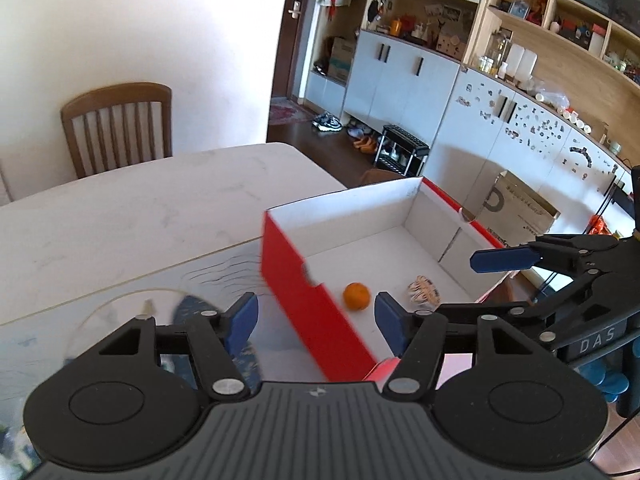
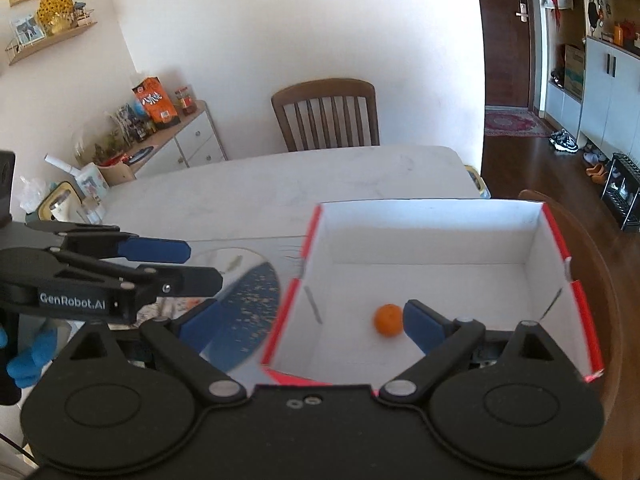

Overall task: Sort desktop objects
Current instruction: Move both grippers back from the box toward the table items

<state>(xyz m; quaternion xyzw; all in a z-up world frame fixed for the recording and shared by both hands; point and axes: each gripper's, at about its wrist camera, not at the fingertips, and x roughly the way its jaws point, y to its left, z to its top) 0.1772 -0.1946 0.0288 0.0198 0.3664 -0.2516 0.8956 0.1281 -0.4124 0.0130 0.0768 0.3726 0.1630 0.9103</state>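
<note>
Open red box [image 1: 304,288], white inside, on table — small orange [image 1: 356,296] on its floor, striped crumpled wrapper [image 1: 424,290] just beside.

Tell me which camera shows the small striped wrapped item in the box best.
The left wrist view: the striped item lies in full sight on the box floor, right of the orange. The right wrist view does not show it, probably hidden behind that gripper's own finger.

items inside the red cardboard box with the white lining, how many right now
2. A small round orange fruit lies on the white floor of the red cardboard box near its left wall; a crumpled striped wrapper lies just right of it. The near corners are hidden.
</note>
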